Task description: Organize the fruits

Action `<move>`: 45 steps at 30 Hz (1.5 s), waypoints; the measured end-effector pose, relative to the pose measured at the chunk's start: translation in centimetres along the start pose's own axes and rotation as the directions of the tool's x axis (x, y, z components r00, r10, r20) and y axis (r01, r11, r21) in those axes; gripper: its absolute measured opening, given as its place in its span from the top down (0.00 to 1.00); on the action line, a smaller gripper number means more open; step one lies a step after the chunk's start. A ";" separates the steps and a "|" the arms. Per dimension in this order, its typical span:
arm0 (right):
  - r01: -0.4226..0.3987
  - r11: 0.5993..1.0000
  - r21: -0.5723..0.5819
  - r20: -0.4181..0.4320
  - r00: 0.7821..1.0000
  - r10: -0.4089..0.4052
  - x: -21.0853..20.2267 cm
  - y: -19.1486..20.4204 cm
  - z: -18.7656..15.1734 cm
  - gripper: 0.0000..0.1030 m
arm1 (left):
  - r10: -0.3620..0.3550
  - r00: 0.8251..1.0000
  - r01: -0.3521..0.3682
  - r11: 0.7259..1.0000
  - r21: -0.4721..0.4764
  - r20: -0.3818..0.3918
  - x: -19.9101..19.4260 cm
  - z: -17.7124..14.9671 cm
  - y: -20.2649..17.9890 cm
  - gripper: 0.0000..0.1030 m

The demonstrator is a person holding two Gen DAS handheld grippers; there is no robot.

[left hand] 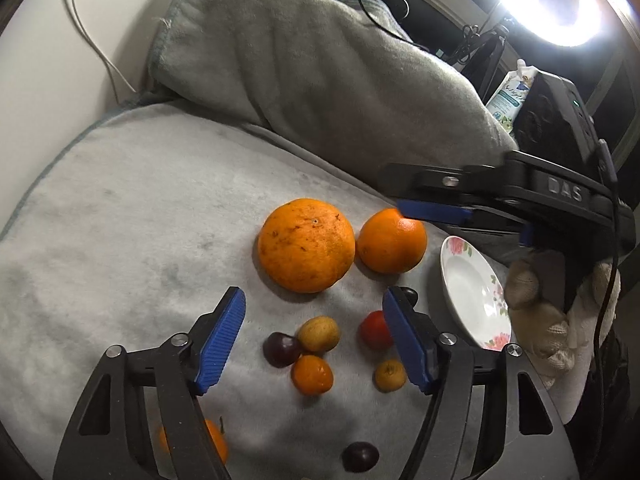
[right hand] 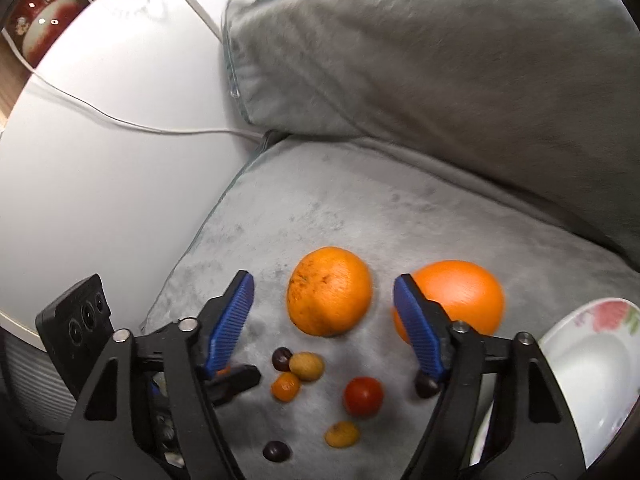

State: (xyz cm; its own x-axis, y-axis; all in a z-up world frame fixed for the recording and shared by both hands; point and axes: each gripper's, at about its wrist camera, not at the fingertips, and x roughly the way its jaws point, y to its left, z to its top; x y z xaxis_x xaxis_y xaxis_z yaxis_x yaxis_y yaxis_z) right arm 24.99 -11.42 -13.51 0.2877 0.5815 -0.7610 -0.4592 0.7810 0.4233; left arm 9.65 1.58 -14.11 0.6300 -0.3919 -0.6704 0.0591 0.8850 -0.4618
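We see a grey blanket (left hand: 140,220) spread flat, its piped edge curving along the left, with a folded grey cushion (left hand: 300,60) rising behind it; the widest bare stretch lies left of the fruit. A white surface (right hand: 100,160) borders the blanket on that side, crossed by a white cable (right hand: 120,122).

At the right edge we find a floral saucer (left hand: 472,280), tilted, holding nothing. Near its left rim lies the smooth orange (left hand: 390,242), and just beside that the larger speckled orange (left hand: 306,245); whether the two touch we cannot tell.

The left claw (left hand: 314,334) stands open above a cluster: a yellow-brown fruit (left hand: 319,334), a dark plum (left hand: 281,349) and a small mandarin (left hand: 312,374), close-packed between its blue pads. A red tomato (left hand: 374,330) and a spotted yellow fruit (left hand: 390,376) lie partly behind the right pad. A second plum (left hand: 360,456) lies apart, nearer the camera, and another mandarin (left hand: 214,440) shows behind the claw's frame.

The right claw (right hand: 324,314) is also open, holding nothing; the speckled orange sits between its tips, the smooth orange behind its right pad.
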 end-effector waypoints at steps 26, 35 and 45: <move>0.136 0.977 -0.161 -0.163 0.973 -0.163 6.8 2.0 1.4 0.34 | -0.020 0.997 0.014 0.996 -0.090 -0.072 5.1 1.6 1.9 0.52; 0.173 0.962 -0.210 -0.173 0.962 -0.211 7.4 2.7 0.9 0.38 | -0.023 0.997 0.017 0.996 -0.083 -0.070 6.5 2.2 1.8 0.54; 0.194 0.953 -0.234 -0.149 0.961 -0.232 6.9 3.7 0.4 0.39 | -0.012 0.999 0.009 0.997 -0.072 -0.052 4.4 1.1 1.0 0.54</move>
State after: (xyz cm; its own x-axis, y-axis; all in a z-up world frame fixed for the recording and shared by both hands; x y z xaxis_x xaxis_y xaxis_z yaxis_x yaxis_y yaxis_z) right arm 25.63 -4.45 -17.02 0.2574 0.3437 -0.9031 -0.5782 0.8036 0.1410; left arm 13.33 0.99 -16.91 0.5878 -0.4155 -0.6941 0.0085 0.8611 -0.5083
